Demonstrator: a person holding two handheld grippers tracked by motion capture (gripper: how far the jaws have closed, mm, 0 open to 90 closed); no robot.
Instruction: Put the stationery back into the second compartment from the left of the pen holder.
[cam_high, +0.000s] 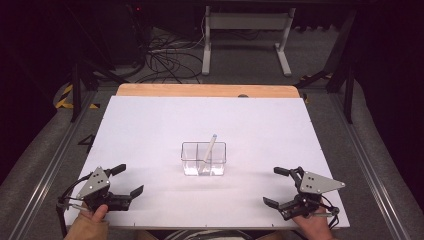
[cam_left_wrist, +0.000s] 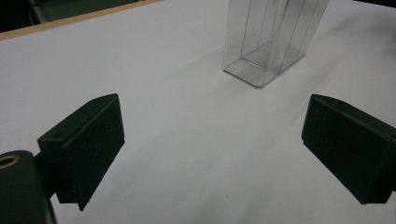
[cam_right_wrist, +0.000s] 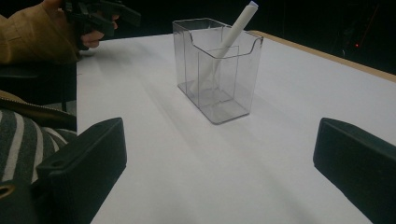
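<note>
High view, pen (cam_high: 208, 148) in clear box (cam_high: 189, 158)

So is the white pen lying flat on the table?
No, the white pen stands tilted inside the clear box, its tip poking above the rim.

In your left gripper view the top edge cuts off the clear box (cam_left_wrist: 273, 39), so you cannot see its rim or what stands inside it.

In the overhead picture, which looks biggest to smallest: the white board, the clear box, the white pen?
1. White board, by far the biggest.
2. Clear box.
3. White pen, leaning inside the box.
</note>
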